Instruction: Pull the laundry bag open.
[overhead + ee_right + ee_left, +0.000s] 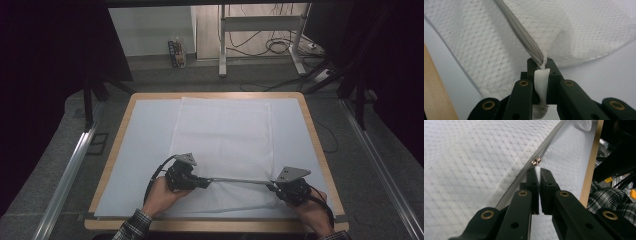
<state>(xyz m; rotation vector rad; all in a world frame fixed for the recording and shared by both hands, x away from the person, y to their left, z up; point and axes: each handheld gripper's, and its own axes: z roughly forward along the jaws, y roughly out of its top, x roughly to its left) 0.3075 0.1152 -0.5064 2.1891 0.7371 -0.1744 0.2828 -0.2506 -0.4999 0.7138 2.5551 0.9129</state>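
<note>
A white mesh bag [222, 145] lies flat on the desk [305, 107], which is covered by a pale sheet [145, 150]; the bag runs from the far edge down to the near one, a little toward the middle. Along its near end, at about six o'clock on the desk, a grey zipper [240, 180] is stretched taut in a straight line from nine o'clock to three o'clock between the two tools.

In the left gripper view, the zipper [524, 176] climbs toward one o'clock across the mesh, and its small metal slider [536, 160] sits just above the jaw tips. The left gripper [538, 170] has its jaws pressed together on the slider's white pull tab [538, 173].

In the right gripper view, the zipper [524, 37] comes down from eleven o'clock and ends at the jaw tips. The right gripper [541, 62] has its jaws pinched on the bag's corner there, where a white ribbed loop [541, 82] hangs down between them.

In the high view, the left gripper [202, 181] sits at seven o'clock on the desk and the right gripper [274, 185] at five o'clock, each held by a hand [162, 196] entering from the near edge, with a plaid sleeve [132, 225] at the left wrist.
</note>
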